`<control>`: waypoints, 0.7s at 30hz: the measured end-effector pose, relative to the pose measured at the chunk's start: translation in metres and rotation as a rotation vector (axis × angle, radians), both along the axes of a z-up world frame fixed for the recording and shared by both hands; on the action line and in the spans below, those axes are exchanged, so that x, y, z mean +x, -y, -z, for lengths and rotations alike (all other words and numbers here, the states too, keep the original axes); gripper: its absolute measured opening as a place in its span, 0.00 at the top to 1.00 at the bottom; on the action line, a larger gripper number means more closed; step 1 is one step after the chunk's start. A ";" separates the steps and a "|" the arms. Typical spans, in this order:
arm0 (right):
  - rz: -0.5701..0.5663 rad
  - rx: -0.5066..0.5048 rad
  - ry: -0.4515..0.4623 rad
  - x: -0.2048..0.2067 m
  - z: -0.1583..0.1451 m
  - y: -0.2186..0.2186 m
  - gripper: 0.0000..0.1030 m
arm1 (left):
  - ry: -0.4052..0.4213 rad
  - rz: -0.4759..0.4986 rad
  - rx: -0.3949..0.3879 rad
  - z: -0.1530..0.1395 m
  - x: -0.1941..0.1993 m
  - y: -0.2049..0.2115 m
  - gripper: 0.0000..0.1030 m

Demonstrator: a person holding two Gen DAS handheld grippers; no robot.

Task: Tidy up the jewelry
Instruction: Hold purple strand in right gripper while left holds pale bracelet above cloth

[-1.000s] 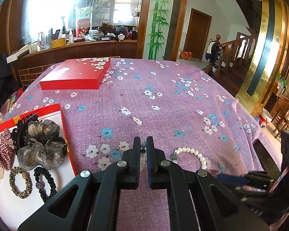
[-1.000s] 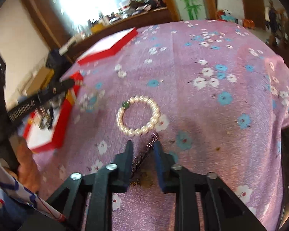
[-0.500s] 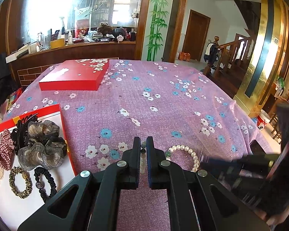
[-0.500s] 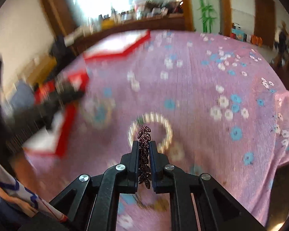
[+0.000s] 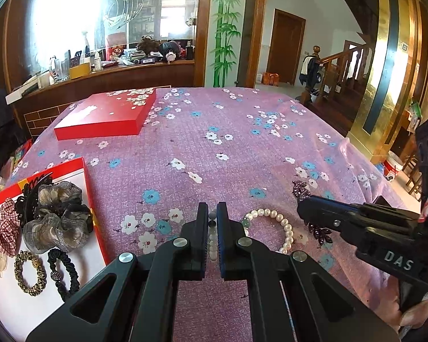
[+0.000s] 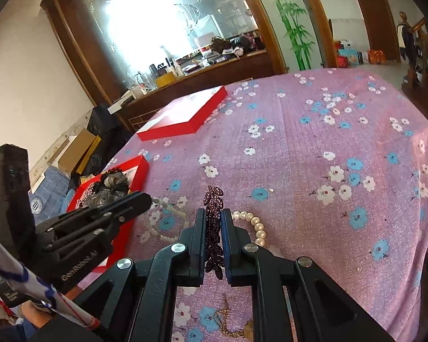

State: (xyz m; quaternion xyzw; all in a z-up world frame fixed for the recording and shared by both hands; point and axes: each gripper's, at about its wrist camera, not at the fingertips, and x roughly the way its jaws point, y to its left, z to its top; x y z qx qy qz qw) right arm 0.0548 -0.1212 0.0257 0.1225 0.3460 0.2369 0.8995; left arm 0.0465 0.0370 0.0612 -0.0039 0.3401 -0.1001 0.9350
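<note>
My left gripper (image 5: 212,209) is shut on a pale bead strand (image 5: 212,240), whose small white and grey beads show between its fingers. From the right wrist view that strand (image 6: 168,223) trails from the left gripper (image 6: 144,199) onto the cloth. My right gripper (image 6: 212,213) is shut on a dark purple rhinestone clip (image 6: 214,196), held just above the cloth. In the left wrist view the clip (image 5: 299,188) sticks out on both sides of the right gripper (image 5: 304,206). A pearl bracelet (image 5: 284,223) (image 6: 255,225) lies on the cloth between the two grippers.
An open red tray (image 5: 84,168) (image 6: 141,165) at the left holds several hair ties and clips. A shut red box (image 5: 108,114) (image 6: 185,114) lies at the far left of the purple flowered tablecloth (image 5: 228,148). A gold chain (image 6: 231,329) lies under the right gripper.
The right gripper closed on the purple clip and lifted it off the cloth, tilting upward. The left gripper stayed in place, still shut on the bead strand.
</note>
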 end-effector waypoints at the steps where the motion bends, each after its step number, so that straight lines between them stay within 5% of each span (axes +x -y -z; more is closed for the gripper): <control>1: -0.007 -0.002 0.001 0.000 0.000 0.000 0.90 | -0.002 -0.002 0.000 0.001 0.001 0.000 0.95; 21: -0.013 -0.020 -0.010 -0.002 0.003 -0.005 0.90 | -0.001 -0.008 0.009 0.001 0.002 0.000 0.95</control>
